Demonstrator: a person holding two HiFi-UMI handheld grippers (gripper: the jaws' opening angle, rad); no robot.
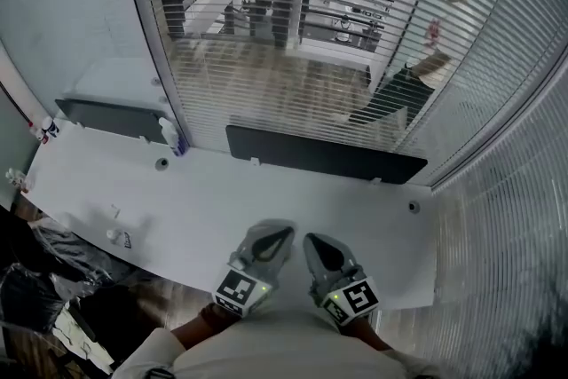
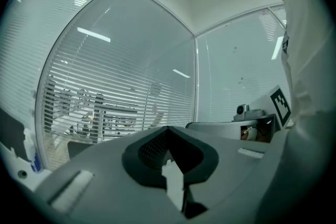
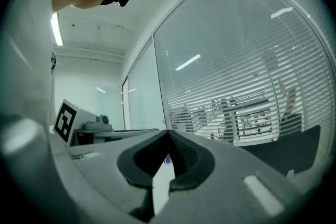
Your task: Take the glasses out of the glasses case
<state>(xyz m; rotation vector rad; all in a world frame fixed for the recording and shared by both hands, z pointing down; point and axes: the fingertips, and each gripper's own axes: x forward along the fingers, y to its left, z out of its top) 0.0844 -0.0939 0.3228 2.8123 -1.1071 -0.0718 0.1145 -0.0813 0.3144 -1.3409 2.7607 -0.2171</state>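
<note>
Background: a glass wall with horizontal blinds (image 1: 293, 31) fills the upper half of the head view and continues down the right side; a person in dark clothing (image 1: 395, 98) is visible through the slats. Work surface: a white table (image 1: 222, 200) runs from the left edge across to the lower right, directly in front of the glass wall. Two dark partition panels stand along its far edge, the long panel (image 1: 324, 157) at centre and the shorter panel (image 1: 111, 118) at left. The operator's light shirt (image 1: 284, 349) occupies the bottom of the head view. The left gripper (image 1: 282, 232) and the right gripper (image 1: 312, 240) are side by side above the near edge of the table, close to the operator's body, tips angled toward each other and just apart. Left gripper: jaws closed tip to tip, nothing held; only a narrow strip of white table shows through the seam behind the tips. Right gripper: jaws fully closed, tips together, nothing held. Each gripper view shows the other gripper's square-marker cube at its side. Smaller items on the table: a small white bottle (image 1: 171, 136) near the gap between the two panels, a round cable port (image 1: 161, 163) just in front of it, a second port (image 1: 413, 207) near the right end, and some small unclear items (image 1: 120, 237) at the near left edge. The glasses case and the glasses cannot be located in any of the three views
</note>
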